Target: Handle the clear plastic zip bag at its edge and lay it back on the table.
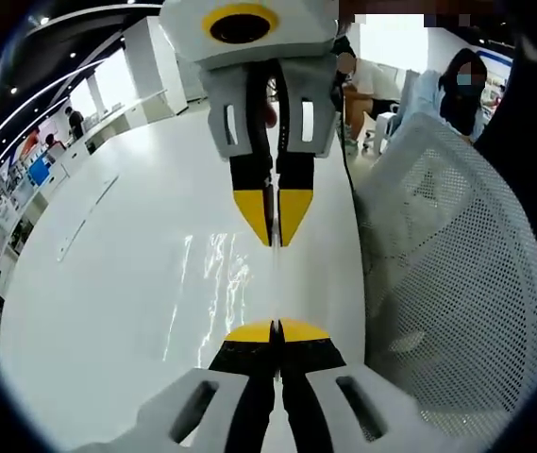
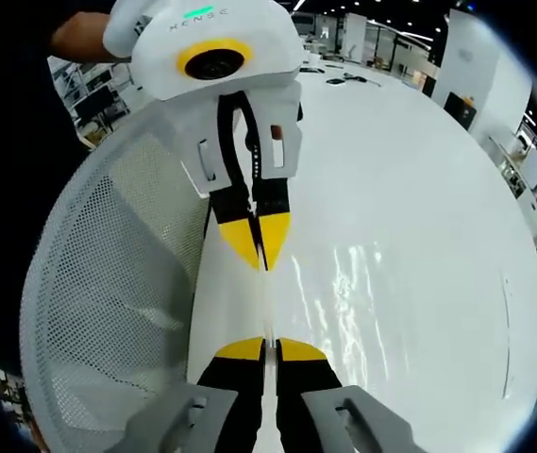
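Clear plastic zip bag [image 1: 213, 283] hangs edge-on, stretched taut between both tools, over the glossy white table [image 1: 108, 283] near its edge next to a white mesh chair back [image 1: 457, 283]. Left gripper [image 1: 276, 328], yellow-tipped black jaws pressed together, pinches one end of the bag's top edge. Right gripper [image 2: 270, 347], jaws likewise clamped, pinches the other end. Each tool faces the other: right gripper seen tip-on in the left gripper view [image 1: 275, 222], left gripper likewise in the right gripper view [image 2: 260, 247]. Bag's long axis runs straight from tip to tip; film sags toward the table, glare streaks visible [image 2: 353, 283]. Whether its lower edge touches the surface, cannot tell. Judgement: laying back needs both ends lowered together, neither arm nearer.
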A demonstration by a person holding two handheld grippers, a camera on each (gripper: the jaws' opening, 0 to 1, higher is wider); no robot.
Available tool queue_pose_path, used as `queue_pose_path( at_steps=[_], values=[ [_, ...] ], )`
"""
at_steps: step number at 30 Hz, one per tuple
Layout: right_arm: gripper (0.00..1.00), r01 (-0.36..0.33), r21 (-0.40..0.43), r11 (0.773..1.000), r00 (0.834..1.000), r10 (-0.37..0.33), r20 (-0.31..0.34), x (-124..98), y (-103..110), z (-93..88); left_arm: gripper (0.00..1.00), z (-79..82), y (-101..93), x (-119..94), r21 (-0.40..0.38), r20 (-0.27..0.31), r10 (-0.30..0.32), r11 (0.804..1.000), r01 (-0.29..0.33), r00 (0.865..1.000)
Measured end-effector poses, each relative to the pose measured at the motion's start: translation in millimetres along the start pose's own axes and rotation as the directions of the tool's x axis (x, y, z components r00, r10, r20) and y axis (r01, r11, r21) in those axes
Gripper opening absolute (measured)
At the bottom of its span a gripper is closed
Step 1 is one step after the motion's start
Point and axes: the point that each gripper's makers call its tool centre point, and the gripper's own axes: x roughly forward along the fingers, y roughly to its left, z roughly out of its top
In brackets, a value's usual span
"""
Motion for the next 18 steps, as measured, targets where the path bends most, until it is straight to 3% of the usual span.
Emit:
queue_pose_path(
  at_steps=[18],
  values=[
    [0.00,0.017,0.021,1.000,1.000,-0.016,-0.016,-6.0,-2.8,-16.2,0.00,-4.1,1.3,-0.9,-0.002,-0.016,-0.003,1.000,0.003,1.000]
  ],
)
